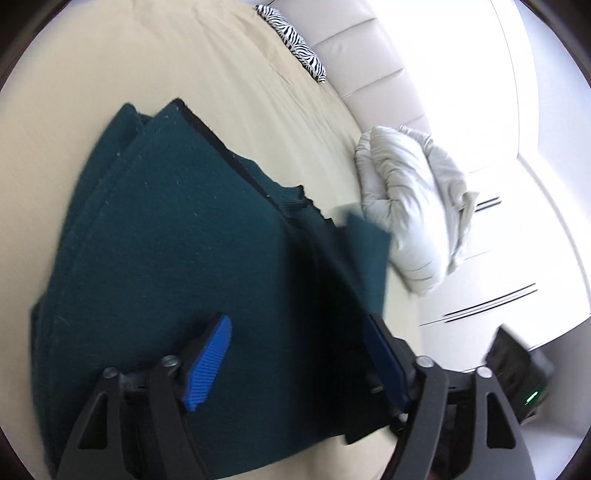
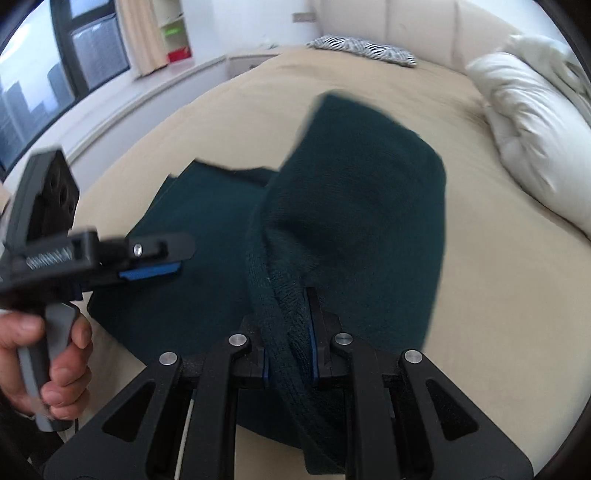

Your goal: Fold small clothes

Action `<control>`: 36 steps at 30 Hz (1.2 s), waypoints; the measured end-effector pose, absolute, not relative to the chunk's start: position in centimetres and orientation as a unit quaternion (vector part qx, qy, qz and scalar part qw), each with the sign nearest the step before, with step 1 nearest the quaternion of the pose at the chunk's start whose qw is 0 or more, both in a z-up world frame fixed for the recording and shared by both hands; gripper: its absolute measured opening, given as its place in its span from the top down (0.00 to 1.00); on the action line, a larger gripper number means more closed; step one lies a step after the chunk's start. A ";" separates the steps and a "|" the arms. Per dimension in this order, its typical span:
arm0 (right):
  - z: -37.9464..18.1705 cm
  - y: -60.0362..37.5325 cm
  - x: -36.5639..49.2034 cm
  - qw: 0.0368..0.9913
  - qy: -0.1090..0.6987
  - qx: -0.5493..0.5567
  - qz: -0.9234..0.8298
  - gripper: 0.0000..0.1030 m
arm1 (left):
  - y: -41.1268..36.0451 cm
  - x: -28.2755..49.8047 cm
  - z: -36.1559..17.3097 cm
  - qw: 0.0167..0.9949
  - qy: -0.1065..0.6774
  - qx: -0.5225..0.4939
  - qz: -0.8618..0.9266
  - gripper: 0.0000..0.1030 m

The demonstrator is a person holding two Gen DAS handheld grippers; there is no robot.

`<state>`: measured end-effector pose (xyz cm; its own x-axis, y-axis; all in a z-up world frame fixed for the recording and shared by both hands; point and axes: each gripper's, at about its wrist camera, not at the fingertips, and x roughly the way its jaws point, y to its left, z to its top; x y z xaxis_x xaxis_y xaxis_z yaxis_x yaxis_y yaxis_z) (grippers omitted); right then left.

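Right tool (image 2: 290, 354) clamped tight; left tool (image 1: 295, 365) spread wide, hand-held.

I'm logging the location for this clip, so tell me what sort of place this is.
Most likely a bedroom. The dark green garment lies on a bed with a beige sheet, a padded cream headboard rises behind it, and white bedding and a zebra-print pillow lie near the head.

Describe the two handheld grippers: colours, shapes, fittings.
Both are black, with angular linkage arms cut with triangular openings and joined by round silver pivot bolts. The left gripper has ribbed blue pads; the right gripper has blue pads too. The left one has a grey handle and a boxy black head.
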<state>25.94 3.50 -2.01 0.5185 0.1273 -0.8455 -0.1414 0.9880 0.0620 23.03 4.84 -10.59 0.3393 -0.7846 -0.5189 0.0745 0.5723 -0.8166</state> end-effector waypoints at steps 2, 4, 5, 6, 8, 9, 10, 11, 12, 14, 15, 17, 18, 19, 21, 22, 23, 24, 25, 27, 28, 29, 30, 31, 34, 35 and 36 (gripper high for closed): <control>-2.7 4.4 26.6 0.869 0.489 -0.019 0.074 0.87 | 4.7 23.5 -11.0 0.722 0.498 -0.380 -0.292 0.19; -3.2 4.8 26.6 0.869 0.489 -0.031 0.072 0.87 | 3.9 24.2 -11.2 0.714 0.508 -0.381 -0.295 0.19; -3.3 4.7 26.3 0.869 0.488 -0.036 0.071 0.87 | 3.0 24.7 -11.1 0.711 0.515 -0.372 -0.300 0.19; -3.3 4.7 26.2 0.870 0.487 -0.041 0.070 0.87 | 2.0 25.1 -10.9 0.709 0.524 -0.359 -0.306 0.19; -3.6 5.0 26.3 0.871 0.484 -0.048 0.069 0.87 | 0.0 25.9 -10.9 0.704 0.541 -0.337 -0.314 0.19; -3.6 5.3 26.4 0.871 0.483 -0.054 0.068 0.87 | -0.7 26.3 -11.0 0.701 0.547 -0.331 -0.315 0.19; -3.6 5.6 26.4 0.872 0.481 -0.063 0.069 0.87 | -1.2 26.8 -11.2 0.698 0.555 -0.327 -0.313 0.21; -3.9 5.8 26.1 0.872 0.480 -0.069 0.070 0.87 | -1.7 27.3 -11.4 0.694 0.561 -0.326 -0.313 0.27; -4.0 5.9 25.9 0.872 0.478 -0.074 0.071 0.87 | -2.1 27.7 -11.6 0.690 0.567 -0.323 -0.313 0.31; -4.2 6.4 25.9 0.873 0.476 -0.081 0.075 0.87 | -2.9 28.3 -11.9 0.688 0.579 -0.307 -0.311 0.51; -4.3 6.6 25.7 0.873 0.474 -0.083 0.076 0.87 | -3.4 28.4 -12.0 0.688 0.584 -0.294 -0.313 0.56; -4.4 6.7 25.5 0.875 0.471 -0.085 0.080 0.87 | -3.7 28.4 -11.9 0.689 0.588 -0.281 -0.317 0.80; -4.5 6.9 25.5 0.875 0.470 -0.086 0.081 0.87 | -3.6 28.2 -11.8 0.687 0.589 -0.281 -0.320 0.85; -4.6 7.0 25.5 0.874 0.470 -0.087 0.083 0.87 | -3.7 28.1 -11.7 0.688 0.588 -0.281 -0.320 0.87; -4.8 7.1 25.2 0.874 0.471 -0.083 0.089 0.83 | -3.8 28.0 -11.6 0.690 0.585 -0.281 -0.321 0.88; -4.8 7.1 25.0 0.874 0.471 -0.079 0.091 0.83 | -3.8 28.1 -11.7 0.690 0.583 -0.282 -0.322 0.88; -4.5 7.1 24.6 0.875 0.470 -0.073 0.094 0.82 | -3.5 28.0 -11.5 0.691 0.581 -0.283 -0.325 0.88; -4.2 6.9 24.2 0.876 0.468 -0.066 0.101 0.80 | -3.0 27.9 -11.4 0.691 0.579 -0.284 -0.326 0.88; -3.7 6.7 23.7 0.877 0.464 -0.057 0.111 0.78 | -2.5 27.8 -11.3 0.692 0.576 -0.286 -0.328 0.89; -2.4 5.8 22.4 0.880 0.454 -0.023 0.136 0.70 | -1.4 27.7 -11.0 0.693 0.572 -0.292 -0.329 0.89; -1.7 5.0 21.9 0.885 0.443 -0.001 0.146 0.67 | -1.0 27.8 -10.9 0.693 0.570 -0.295 -0.328 0.89; -1.1 4.4 21.4 0.888 0.434 0.016 0.152 0.60 | -0.2 27.8 -10.7 0.694 0.567 -0.298 -0.329 0.89; -0.3 3.5 20.8 0.891 0.420 0.044 0.164 0.54 | 0.4 27.8 -10.5 0.695 0.565 -0.300 -0.328 0.89; 0.2 2.9 20.4 0.895 0.409 0.065 0.169 0.52 | 0.9 28.1 -10.3 0.698 0.563 -0.300 -0.327 0.89; 0.5 0.8 20.3 0.899 0.395 0.107 0.154 0.52 | 3.1 28.4 -9.7 0.704 0.560 -0.296 -0.321 0.89; 0.0 0.3 20.7 0.898 0.402 0.110 0.137 0.52 | 3.8 28.5 -9.6 0.707 0.559 -0.294 -0.318 0.89; -0.5 0.2 21.1 0.897 0.412 0.107 0.124 0.52 | 4.6 28.6 -9.4 0.710 0.558 -0.293 -0.313 0.89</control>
<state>21.07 0.23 -0.50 0.6307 0.3098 -0.7115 -0.1342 0.9466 0.2932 28.61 4.55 -9.41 0.1801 -0.7721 -0.6094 0.1177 0.6320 -0.7660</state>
